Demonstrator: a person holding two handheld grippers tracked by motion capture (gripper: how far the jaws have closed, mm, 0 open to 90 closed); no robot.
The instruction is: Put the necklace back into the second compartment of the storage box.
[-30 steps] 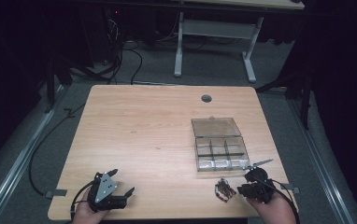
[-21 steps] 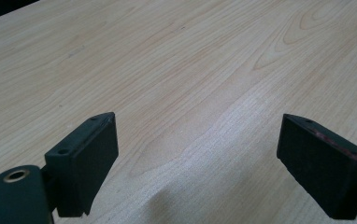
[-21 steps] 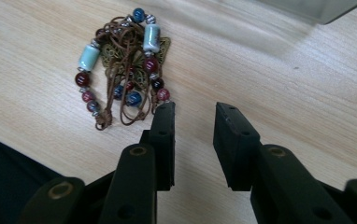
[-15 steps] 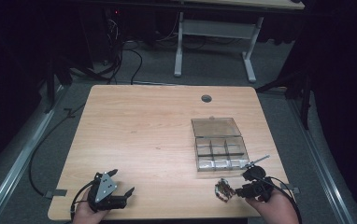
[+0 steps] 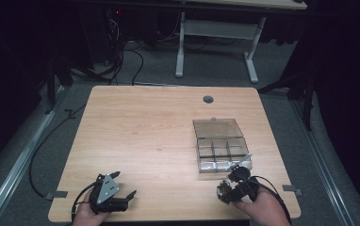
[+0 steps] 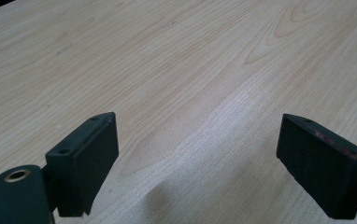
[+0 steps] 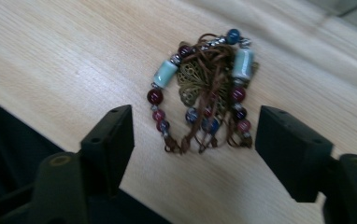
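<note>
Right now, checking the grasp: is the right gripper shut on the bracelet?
No, the right gripper stands open, its jaws apart on either side of the bracelet lying on the table.

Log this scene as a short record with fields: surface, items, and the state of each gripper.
surface: light wooden table with a round cable hole
box: clear compartment box, lid open, on the table's right half
jewellery: beaded bracelet with pale blue, dark red and blue beads, brown cord and a brass piece, lying on the table near its front edge
left gripper: jaws wide apart over bare wood, holding nothing
right gripper: jaws apart, pointed at the bracelet, not closed on it
</note>
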